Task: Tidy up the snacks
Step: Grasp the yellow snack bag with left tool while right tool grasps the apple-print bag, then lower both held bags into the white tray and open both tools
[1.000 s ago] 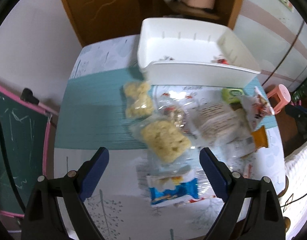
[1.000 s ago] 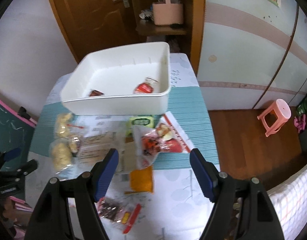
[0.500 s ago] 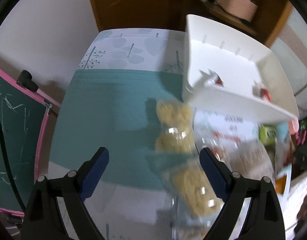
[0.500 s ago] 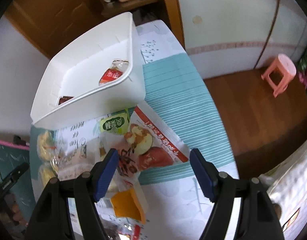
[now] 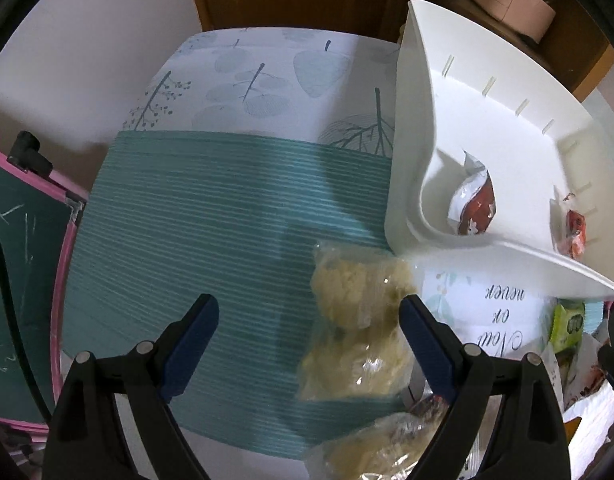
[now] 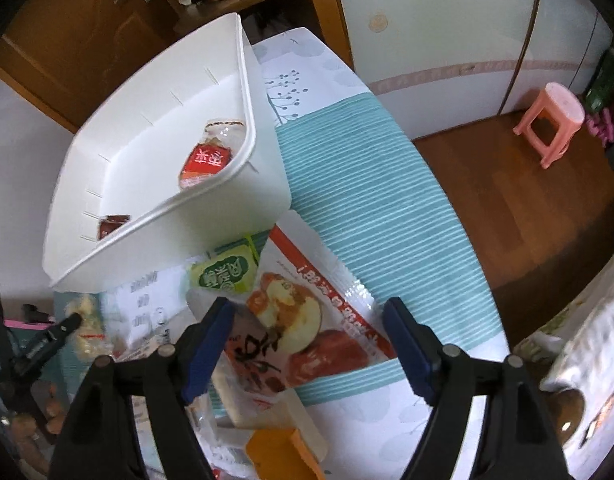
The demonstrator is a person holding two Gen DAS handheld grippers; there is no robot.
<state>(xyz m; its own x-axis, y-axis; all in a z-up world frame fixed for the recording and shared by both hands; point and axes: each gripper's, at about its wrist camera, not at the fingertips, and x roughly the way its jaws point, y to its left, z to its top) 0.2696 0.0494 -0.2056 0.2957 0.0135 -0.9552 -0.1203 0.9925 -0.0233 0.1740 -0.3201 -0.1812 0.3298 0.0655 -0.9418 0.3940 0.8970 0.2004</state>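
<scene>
Jaws of the left gripper (image 5: 309, 340) stood wide over the table (image 5: 211, 216), a clear bag of pale puffs (image 5: 359, 332) beside its right finger, untouched. The right gripper (image 6: 307, 344) was opening its jaws above a red fruit-snack packet (image 6: 307, 332), not gripping it. Both lay just beside the white bin (image 6: 155, 128) holding a red packet (image 6: 205, 162)
</scene>
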